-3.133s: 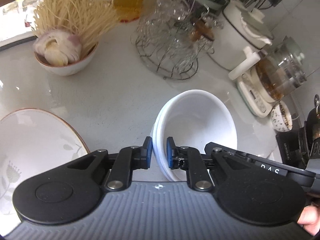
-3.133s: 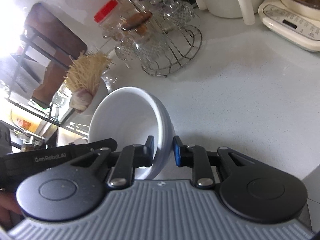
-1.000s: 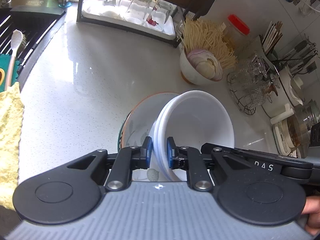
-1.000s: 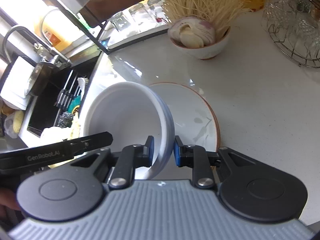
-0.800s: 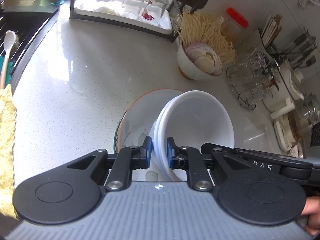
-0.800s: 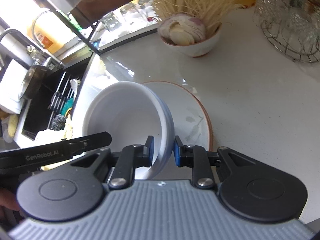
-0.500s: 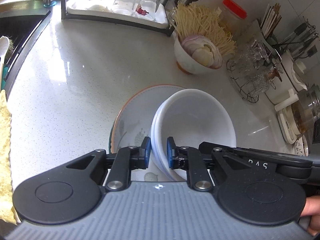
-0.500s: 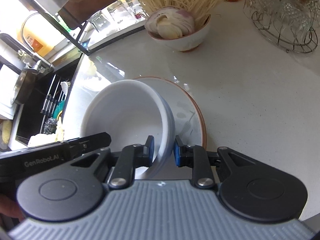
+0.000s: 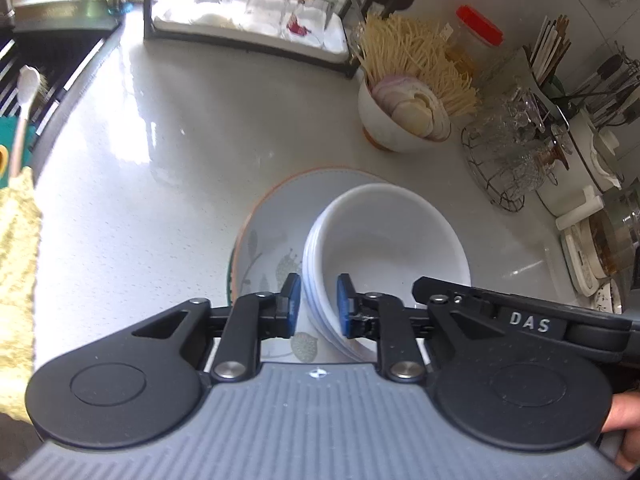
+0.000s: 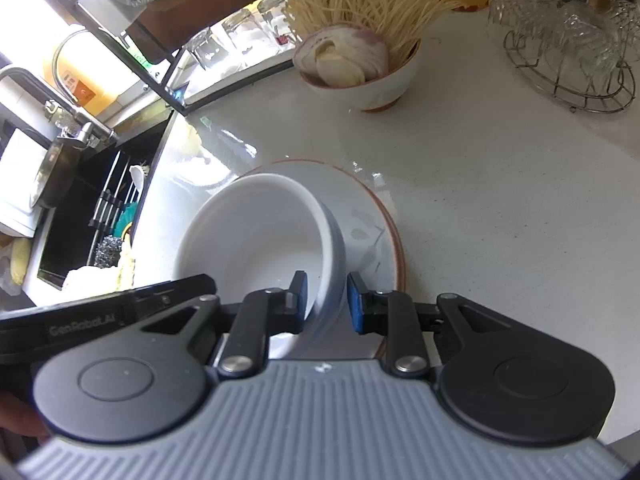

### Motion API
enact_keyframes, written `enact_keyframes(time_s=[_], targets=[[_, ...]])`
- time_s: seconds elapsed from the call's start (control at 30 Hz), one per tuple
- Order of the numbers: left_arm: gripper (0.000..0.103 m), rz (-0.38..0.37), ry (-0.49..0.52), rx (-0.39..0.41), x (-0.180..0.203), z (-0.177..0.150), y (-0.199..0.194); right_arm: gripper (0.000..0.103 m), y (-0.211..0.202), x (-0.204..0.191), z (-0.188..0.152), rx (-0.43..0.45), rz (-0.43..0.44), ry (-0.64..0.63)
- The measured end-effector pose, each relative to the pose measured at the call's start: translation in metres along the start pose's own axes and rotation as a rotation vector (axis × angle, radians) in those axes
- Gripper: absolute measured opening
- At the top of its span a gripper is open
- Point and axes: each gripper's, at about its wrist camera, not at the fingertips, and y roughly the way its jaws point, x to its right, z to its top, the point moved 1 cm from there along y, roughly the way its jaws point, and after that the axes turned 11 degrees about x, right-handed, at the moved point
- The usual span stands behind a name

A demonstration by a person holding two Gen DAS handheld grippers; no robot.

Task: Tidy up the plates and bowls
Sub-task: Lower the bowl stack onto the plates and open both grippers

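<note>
A stack of white bowls (image 9: 384, 240) rests on a leaf-patterned plate (image 9: 276, 216) with an orange rim, on the white counter. My left gripper (image 9: 318, 302) straddles the stack's near-left rim; its jaws are opening and the blue pads stand slightly off the rim. In the right wrist view the same bowls (image 10: 248, 240) sit on the plate (image 10: 372, 216). My right gripper (image 10: 326, 296) straddles the opposite rim, jaws also opening, with a gap at the outer pad. Each gripper's black body shows in the other's view.
A bowl of sliced onion and dry noodles (image 9: 400, 120) stands behind the plate. A wire rack of glasses (image 9: 512, 152) and a kettle (image 9: 600, 248) are at the right. A dish rack (image 9: 256, 12), the sink (image 9: 40, 60) and a yellow cloth (image 9: 16, 260) lie to the left.
The bowl stack has tipped down flatter onto the plate. Both grippers' pads have spread apart from the rim they were pinching.
</note>
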Motion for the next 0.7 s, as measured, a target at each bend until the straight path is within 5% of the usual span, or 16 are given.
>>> enact_keyframes(time_s=[0.1,0.33,0.7], targets=[[0.029,0.019,0.003,0.039,0.001,0.006,-0.016,0.056,-0.012,0.001,0.003,0.043,0.009,0.003],[0.03,0.045,-0.021,0.132,0.007,0.021,-0.062,0.055,-0.044,-0.006,0.012,0.124,0.05,-0.031],[0.031,0.051,0.101,0.295,0.06,0.033,-0.145,0.055,-0.137,-0.028,0.034,0.36,0.103,-0.121]])
